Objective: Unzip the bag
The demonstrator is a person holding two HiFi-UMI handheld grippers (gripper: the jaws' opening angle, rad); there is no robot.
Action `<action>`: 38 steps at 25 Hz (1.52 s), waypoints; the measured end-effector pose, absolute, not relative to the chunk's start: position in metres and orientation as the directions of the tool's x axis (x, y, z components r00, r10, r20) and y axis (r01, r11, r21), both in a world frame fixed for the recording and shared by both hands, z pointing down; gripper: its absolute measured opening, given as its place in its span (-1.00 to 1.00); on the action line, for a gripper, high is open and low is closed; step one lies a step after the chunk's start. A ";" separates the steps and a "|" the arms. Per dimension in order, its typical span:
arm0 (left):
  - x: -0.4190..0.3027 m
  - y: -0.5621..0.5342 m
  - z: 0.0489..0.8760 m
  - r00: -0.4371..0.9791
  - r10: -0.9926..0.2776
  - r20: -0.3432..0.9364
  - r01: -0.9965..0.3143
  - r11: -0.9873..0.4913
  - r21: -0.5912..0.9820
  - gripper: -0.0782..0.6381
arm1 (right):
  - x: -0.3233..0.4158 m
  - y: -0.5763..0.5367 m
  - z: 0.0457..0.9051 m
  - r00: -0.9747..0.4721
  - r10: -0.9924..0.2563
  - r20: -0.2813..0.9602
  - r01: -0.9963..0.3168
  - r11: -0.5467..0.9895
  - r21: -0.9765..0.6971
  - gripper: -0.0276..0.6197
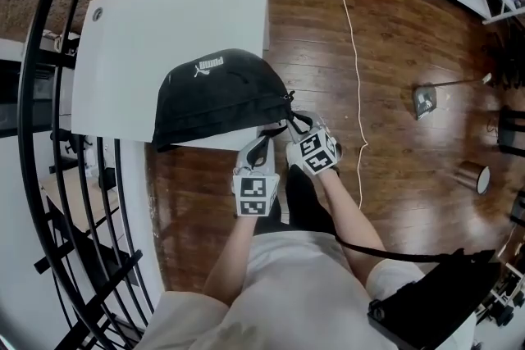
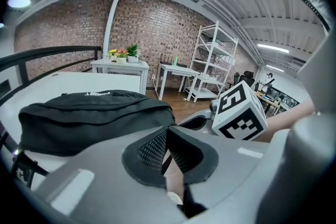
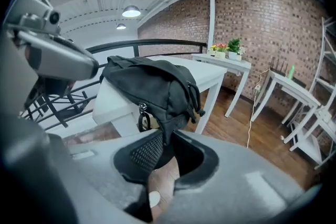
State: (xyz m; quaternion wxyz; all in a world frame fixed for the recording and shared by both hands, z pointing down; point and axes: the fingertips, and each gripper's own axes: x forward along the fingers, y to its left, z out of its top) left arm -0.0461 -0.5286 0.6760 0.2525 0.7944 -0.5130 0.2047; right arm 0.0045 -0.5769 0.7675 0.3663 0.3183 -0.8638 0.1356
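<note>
Here the black bag (image 1: 215, 94) lies along the near edge of the white table (image 1: 164, 20), its right end hanging out past that edge. The left gripper (image 1: 261, 145) sits just off the table's near edge, below the bag's overhanging end. Its jaws are pressed together, with a thin dark strap (image 1: 275, 129) from that end running in between them. The right gripper (image 1: 297, 127) is also just off the table's near edge, beside the left gripper and touching the bag's tip. In the right gripper view its jaws are closed on the fabric at the bag's hanging end. A zipper pull (image 3: 142, 108) with a ring dangles from the bag just above those jaws, clear of the tabletop.
</note>
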 end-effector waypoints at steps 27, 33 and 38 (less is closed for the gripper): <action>-0.040 -0.545 0.688 0.379 -0.679 0.629 -0.922 -0.217 0.321 -0.72 | 0.001 -0.559 0.685 -0.534 -0.368 0.761 -0.678 0.724 -0.126 -0.80; -0.076 -0.544 0.686 0.344 -0.690 0.637 -0.934 -0.183 0.307 -0.72 | 0.008 -0.559 0.695 -0.506 -0.367 0.781 -0.703 0.700 -0.127 -0.80; -0.122 -0.532 0.694 0.264 -0.696 0.668 -0.963 -0.148 0.226 -0.72 | 0.013 -0.557 0.703 -0.492 -0.368 0.789 -0.736 0.660 -0.150 -0.80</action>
